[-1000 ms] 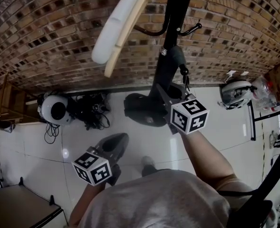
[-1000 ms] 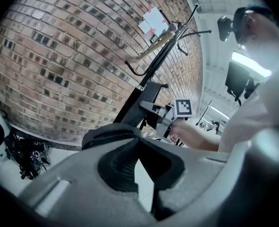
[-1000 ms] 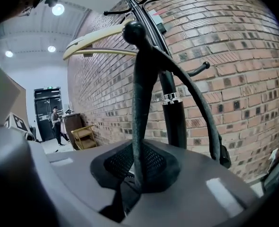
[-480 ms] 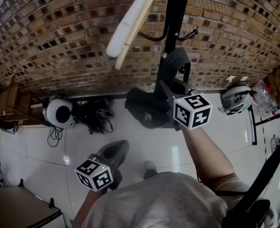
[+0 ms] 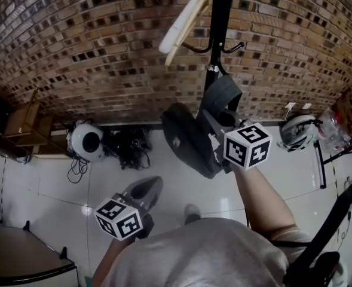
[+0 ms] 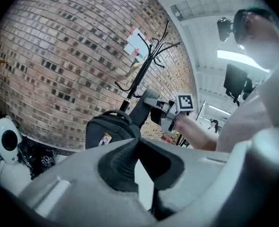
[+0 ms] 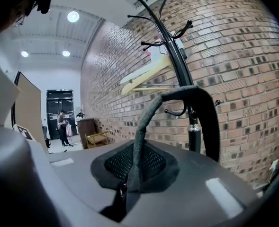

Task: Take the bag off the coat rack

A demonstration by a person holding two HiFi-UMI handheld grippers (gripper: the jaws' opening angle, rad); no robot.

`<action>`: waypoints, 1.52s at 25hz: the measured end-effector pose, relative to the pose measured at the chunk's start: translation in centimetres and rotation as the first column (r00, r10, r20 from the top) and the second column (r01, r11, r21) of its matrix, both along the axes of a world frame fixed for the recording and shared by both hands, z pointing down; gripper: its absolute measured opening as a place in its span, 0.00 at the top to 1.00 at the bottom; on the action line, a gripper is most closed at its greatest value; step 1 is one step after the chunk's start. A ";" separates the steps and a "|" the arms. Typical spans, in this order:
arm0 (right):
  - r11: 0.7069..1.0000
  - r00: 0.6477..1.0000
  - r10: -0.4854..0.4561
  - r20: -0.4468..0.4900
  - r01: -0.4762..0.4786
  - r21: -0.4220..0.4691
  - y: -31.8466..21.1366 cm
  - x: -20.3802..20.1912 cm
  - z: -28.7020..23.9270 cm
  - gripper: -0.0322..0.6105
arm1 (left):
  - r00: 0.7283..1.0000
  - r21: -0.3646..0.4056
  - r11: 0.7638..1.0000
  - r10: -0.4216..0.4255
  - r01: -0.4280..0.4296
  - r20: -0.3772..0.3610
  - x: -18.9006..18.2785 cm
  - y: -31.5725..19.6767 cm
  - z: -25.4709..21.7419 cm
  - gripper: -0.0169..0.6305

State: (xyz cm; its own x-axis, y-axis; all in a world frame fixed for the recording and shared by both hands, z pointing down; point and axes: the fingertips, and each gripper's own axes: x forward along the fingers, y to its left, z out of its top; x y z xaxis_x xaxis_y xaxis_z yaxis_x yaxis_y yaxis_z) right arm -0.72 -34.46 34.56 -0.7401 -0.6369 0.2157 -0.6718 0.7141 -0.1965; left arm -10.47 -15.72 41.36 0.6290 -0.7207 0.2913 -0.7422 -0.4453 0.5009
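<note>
A black backpack (image 5: 184, 139) hangs tilted beside the black coat rack pole (image 5: 219, 28), with its grey strap (image 5: 223, 91) arching up to my right gripper (image 5: 210, 119). In the right gripper view the jaws (image 7: 138, 160) are shut on that strap (image 7: 177, 96), which loops in front of the pole (image 7: 193, 126). Whether the strap touches a hook I cannot tell. My left gripper (image 5: 150, 183) is low at the left, apart from the bag, shut on nothing. The left gripper view (image 6: 138, 143) shows the backpack (image 6: 108, 131) and the rack (image 6: 139, 74) ahead.
A wooden hanger (image 5: 184, 23) hangs on the rack against the brick wall. On the white floor by the wall lie a round white device (image 5: 86, 142), tangled cables (image 5: 125, 145) and another white device (image 5: 298, 130). A wooden stool (image 5: 26, 124) stands at the left.
My right gripper has risen with the strap, and the backpack has come up from near the pole's foot and tilted. The left gripper stays low at the lower left.
</note>
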 end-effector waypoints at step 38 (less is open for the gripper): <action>0.969 0.985 -0.114 0.129 0.139 -0.203 48.0 3.7 4.4 0.91 | 0.993 0.130 0.985 0.118 -0.115 -0.015 3.6 31.9 -3.5 0.97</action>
